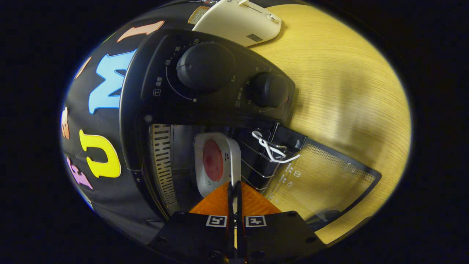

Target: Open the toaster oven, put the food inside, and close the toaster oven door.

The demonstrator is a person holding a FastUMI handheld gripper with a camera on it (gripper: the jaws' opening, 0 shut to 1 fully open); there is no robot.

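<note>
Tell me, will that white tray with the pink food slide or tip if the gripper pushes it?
The white tray looks smooth and stiff, so it would probably slide along the wire rack. The gripper, fingers shut on its rim, could tip it, since it looks shallow and light.

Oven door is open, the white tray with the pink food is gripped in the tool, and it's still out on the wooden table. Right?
Not quite. In the gripper view the white tray, gripped in the tool, is already inside the toaster oven, past its open door, not on the wooden table.
</note>
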